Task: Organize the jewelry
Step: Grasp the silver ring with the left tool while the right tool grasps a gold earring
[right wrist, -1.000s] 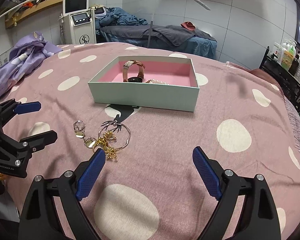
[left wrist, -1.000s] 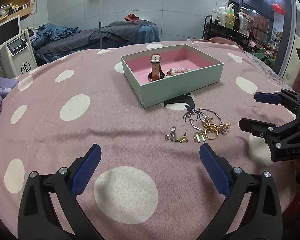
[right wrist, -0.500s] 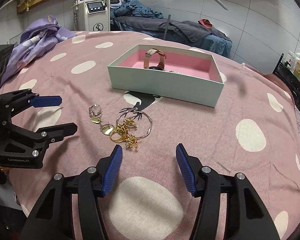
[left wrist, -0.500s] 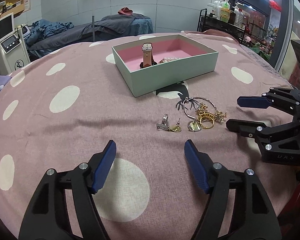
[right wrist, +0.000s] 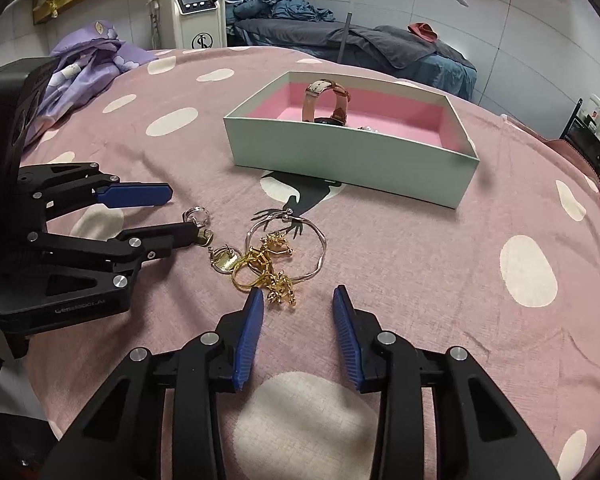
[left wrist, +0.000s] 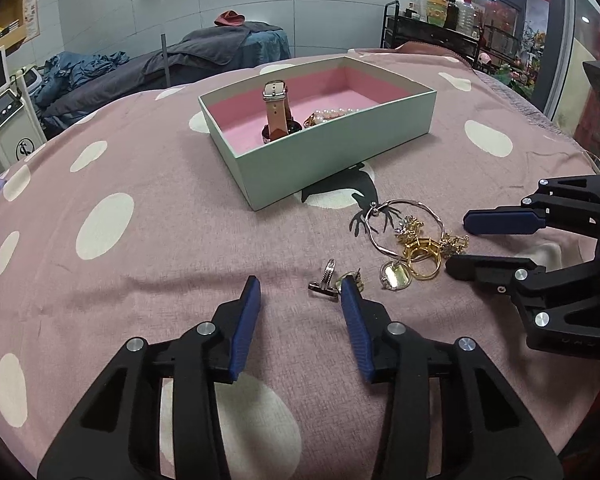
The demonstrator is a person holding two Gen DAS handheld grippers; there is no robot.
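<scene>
A mint box (left wrist: 332,148) with a pink lining holds a pink-strapped watch (left wrist: 276,110) and a pearl bracelet (left wrist: 334,113). In front of it, loose jewelry lies on the dotted cloth: a silver bangle (left wrist: 405,204), gold rings (left wrist: 420,258) and a silver ring (left wrist: 325,280). My left gripper (left wrist: 300,284) is low over the cloth with its jaws closing. The silver ring (right wrist: 196,214) lies between its fingertips, untouched. My right gripper (right wrist: 298,294) is also closing, and a gold star-shaped piece (right wrist: 281,292) lies just inside its left fingertip. The box (right wrist: 348,160) stands beyond.
The pink cloth (left wrist: 140,264) with white dots covers the whole round table. A purple garment (right wrist: 88,54) lies at the far left edge. A white machine (right wrist: 192,12), a treatment bed (left wrist: 204,52) and a shelf of bottles (left wrist: 432,4) stand beyond the table.
Both grippers have come forward and down toward the loose jewelry. Their jaws have narrowed from wide open to a small gap.
</scene>
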